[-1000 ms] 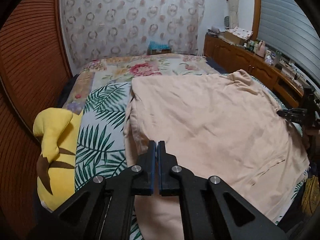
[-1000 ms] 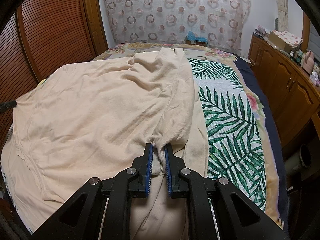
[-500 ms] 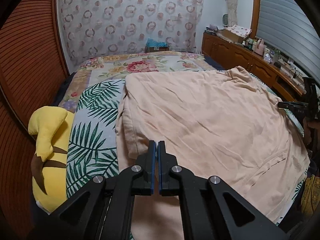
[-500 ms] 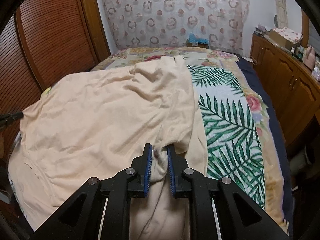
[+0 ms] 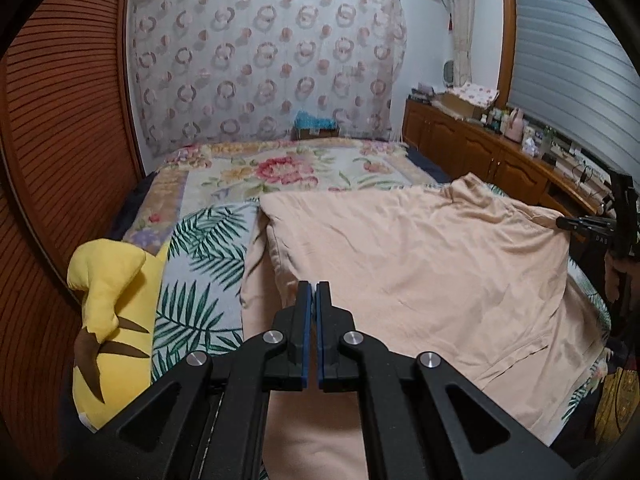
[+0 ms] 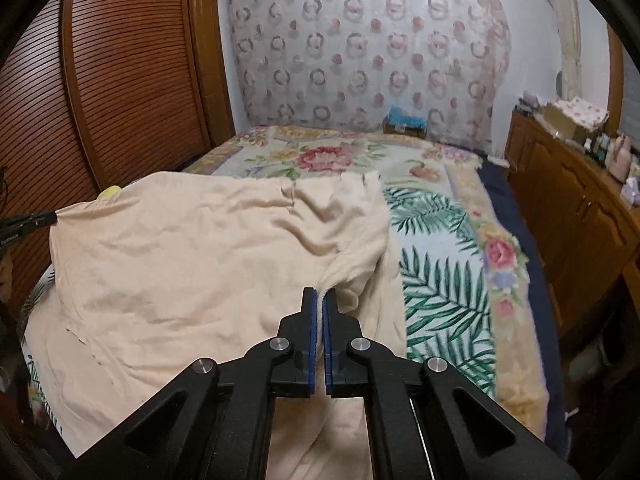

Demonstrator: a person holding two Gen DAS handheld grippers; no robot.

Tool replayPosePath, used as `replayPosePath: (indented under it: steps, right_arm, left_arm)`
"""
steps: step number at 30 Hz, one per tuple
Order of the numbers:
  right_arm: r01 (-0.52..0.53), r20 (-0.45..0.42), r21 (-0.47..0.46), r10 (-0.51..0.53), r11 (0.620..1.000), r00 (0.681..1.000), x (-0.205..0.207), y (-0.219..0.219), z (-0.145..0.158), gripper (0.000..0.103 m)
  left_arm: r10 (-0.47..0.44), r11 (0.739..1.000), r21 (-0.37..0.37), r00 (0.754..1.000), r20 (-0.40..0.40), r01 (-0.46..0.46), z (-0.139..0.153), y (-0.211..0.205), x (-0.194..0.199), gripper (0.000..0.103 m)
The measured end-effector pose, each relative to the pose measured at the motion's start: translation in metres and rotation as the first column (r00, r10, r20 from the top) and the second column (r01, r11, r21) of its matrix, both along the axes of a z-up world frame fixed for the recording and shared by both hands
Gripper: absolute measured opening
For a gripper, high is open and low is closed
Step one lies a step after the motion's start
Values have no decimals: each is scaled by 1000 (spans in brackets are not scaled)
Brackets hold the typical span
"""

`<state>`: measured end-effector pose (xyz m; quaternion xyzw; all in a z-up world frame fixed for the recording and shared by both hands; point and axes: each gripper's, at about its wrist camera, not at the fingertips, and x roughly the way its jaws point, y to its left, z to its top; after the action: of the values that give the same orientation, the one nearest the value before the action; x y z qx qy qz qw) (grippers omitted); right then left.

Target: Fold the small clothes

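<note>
A bedroom: a bed (image 5: 224,240) under a palm-leaf and rose bedspread, a lace curtain (image 5: 264,68) behind it, a louvred wooden wardrobe (image 6: 120,80) on one side and a low wooden sideboard (image 5: 480,152) on the other. A peach garment (image 5: 420,264), probably a T-shirt, lies spread across the near part of the bed, with a yellow Pikachu plush (image 5: 108,304) just beside it.

The left tool (image 5: 311,288) is pinched narrow on the garment's left edge; the right tool (image 6: 319,294) is likewise clamped on a ribbed bunch of its right edge. The cloth looks light, limp knit, already creasing and sagging between the two grips. It should drape rather than hold a line, so taking it at seams or hems, with the span kept taut, seems best for a clean fold.
</note>
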<state>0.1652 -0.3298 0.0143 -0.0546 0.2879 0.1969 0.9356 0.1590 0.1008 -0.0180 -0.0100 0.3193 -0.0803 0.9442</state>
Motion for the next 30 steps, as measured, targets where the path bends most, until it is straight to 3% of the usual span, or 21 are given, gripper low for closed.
replayPosePath:
  steps: [10, 16, 19, 21, 26, 27, 28, 30]
  right_arm:
    - [-16, 104, 19, 13, 1000, 995, -48, -22, 28, 2]
    - [-7, 145, 41, 1, 999, 989, -88, -49, 39, 2]
    - [-5, 117, 59, -1, 998, 993, -102, -61, 29, 2]
    - [4, 76, 47, -7, 999, 997, -104, -62, 16, 2]
    - [56, -82, -35, -59, 998, 995, -89, -60, -55, 3]
    - [62, -95, -44, -66, 997, 993, -86, -60, -63, 7]
    - [76, -106, -56, -82, 996, 991, -84, -59, -73, 9]
    - [92, -109, -63, -99, 994, 989, -79, -57, -80, 20]
  left_arm:
    - [-10, 998, -54, 994, 112, 16, 42, 13, -47, 3]
    - [19, 996, -91, 991, 130, -8, 55, 34, -79, 3]
    - [28, 996, -89, 998, 61, -23, 40, 43, -83, 3]
    - [29, 998, -58, 999, -24, -31, 12, 41, -79, 3]
    - [37, 999, -27, 982, -188, -43, -55, 36, -74, 3]
    - [37, 999, -23, 980, -198, -42, -61, 35, -74, 4]
    - [44, 999, -13, 978, -202, -47, -65, 34, -74, 15]
    - [40, 999, -23, 980, -193, -45, -65, 33, -79, 25]
